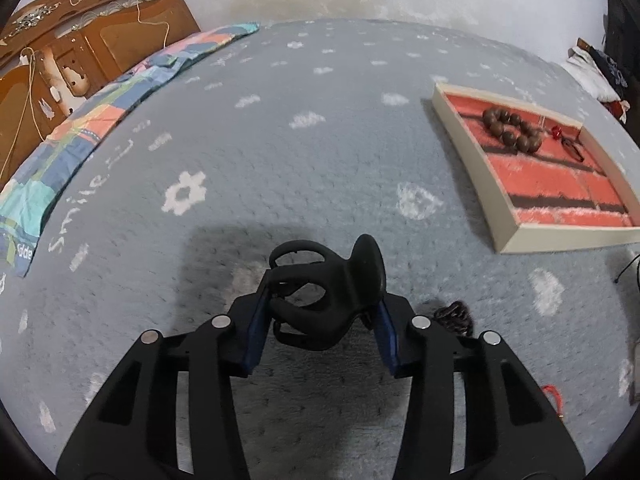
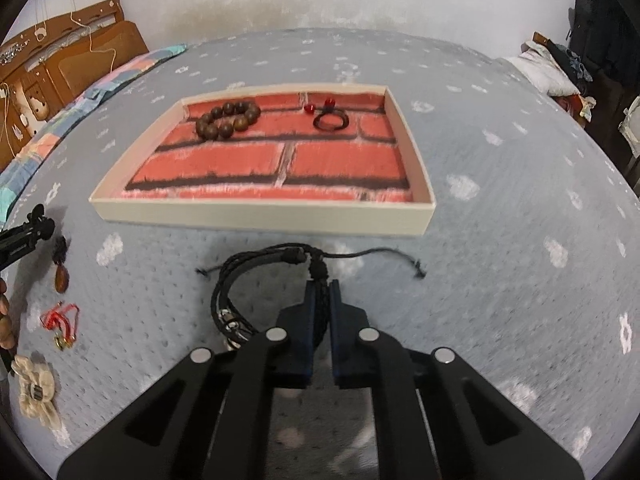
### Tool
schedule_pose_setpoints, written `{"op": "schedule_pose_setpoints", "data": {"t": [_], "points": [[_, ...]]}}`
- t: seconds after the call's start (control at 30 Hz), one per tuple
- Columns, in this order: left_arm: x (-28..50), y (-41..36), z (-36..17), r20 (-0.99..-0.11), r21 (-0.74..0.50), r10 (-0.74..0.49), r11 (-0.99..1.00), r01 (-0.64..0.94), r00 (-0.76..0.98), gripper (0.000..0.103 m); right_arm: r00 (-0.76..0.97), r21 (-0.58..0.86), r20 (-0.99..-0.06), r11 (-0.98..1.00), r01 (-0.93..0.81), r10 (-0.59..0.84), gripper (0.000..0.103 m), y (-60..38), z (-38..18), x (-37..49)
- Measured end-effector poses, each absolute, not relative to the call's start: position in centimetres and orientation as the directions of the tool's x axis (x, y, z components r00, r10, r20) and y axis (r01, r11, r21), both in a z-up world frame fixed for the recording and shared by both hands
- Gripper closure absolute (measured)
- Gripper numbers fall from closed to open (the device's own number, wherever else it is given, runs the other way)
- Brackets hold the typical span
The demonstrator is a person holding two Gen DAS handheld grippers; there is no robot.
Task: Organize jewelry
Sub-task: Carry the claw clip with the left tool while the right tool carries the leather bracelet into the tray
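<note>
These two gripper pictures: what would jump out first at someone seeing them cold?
Probably the shallow tray lined with a red brick pattern, lying on the pale blue blanket, with a brown bead bracelet in its far left corner. Next, each tool's load: the right gripper pinches a black cord bracelet just short of the tray, and the left gripper clamps a black hair claw.
</note>
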State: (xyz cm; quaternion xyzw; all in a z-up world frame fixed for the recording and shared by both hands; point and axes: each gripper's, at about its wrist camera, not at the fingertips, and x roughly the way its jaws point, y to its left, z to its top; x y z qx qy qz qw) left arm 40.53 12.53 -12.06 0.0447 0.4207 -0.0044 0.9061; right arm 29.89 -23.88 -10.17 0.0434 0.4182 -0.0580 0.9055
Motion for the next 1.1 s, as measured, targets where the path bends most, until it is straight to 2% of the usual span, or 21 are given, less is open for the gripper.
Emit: {"op": "schedule_pose_setpoints", "data": {"t": [0.33, 0.57, 0.8, 1.1], "points": [[41.6, 8.8, -5.0, -0.700, 0.068, -0.016, 0.994, 0.089, 0.714, 0.059, 0.711, 0.020, -0.699, 0.992, 0.122, -0.074, 0.097, -25.4, -5.1, 33.0], [44.5, 3.4, -2.6, -0.687, 0.077, -0.041, 0.989, 0.129, 0.725, 0.059, 0.741, 0.033, -0.668, 0.993, 0.118, -0.066, 0.097, -26.5, -2.2, 37.0], [48.3, -2.6, -3.2, -0.701, 0.075, -0.078, 0.980, 0.182, 0.708, 0.059, 0.740, 0.039, -0.669, 0.992, 0.117, -0.061, 0.097, -27.5, -2.2, 41.8], [54.2, -8.6, -7.9, -0.766, 0.049, -0.108, 0.973, 0.225, 0.634, 0.059, 0.702, 0.038, -0.709, 0.989, 0.142, -0.073, 0.097, -29.1, -6.0, 47.2]]}}
